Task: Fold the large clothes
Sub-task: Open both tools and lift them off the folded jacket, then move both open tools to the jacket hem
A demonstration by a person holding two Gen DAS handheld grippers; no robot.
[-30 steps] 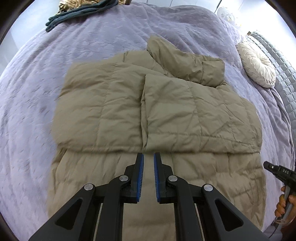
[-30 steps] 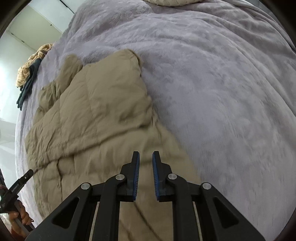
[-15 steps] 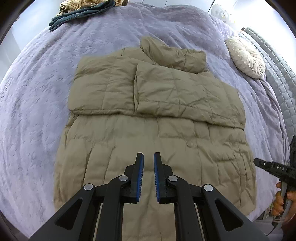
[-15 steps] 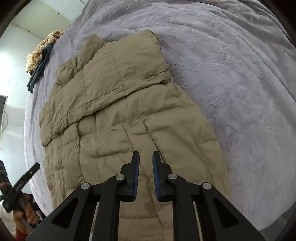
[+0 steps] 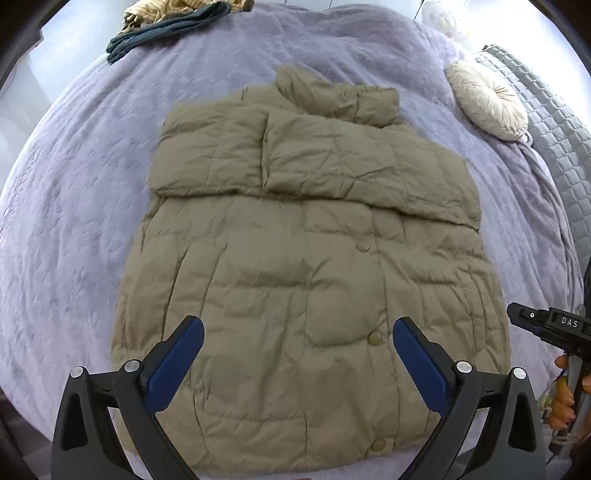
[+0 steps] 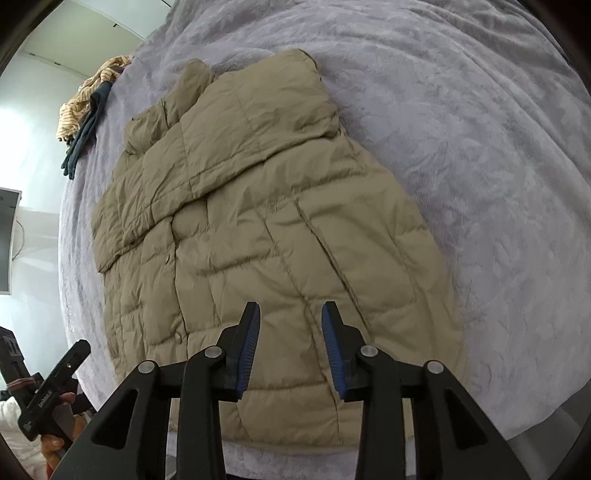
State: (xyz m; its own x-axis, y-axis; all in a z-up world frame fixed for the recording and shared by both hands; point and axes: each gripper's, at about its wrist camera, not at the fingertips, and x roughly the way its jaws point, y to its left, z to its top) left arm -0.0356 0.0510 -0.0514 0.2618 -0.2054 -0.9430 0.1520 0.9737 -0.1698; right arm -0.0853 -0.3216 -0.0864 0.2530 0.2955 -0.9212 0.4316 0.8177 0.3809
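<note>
In the left wrist view, the left gripper [image 5: 297, 341] hangs over the hem end of the tan quilted puffer jacket [image 5: 306, 266], its jaws just opened wide with nothing between them; the jacket lies flat on the lavender plush bed [image 5: 74, 177] ahead, both sleeves folded across the chest. The right wrist view shows the right gripper [image 6: 290, 343], jaws just parting, empty, above the same hem. Next is probably pinching the hem corners to fold upward.

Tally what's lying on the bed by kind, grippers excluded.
Jacket: 1
Round cushion: 1
Teal garment: 1
Striped cloth: 1
Total: 4
</note>
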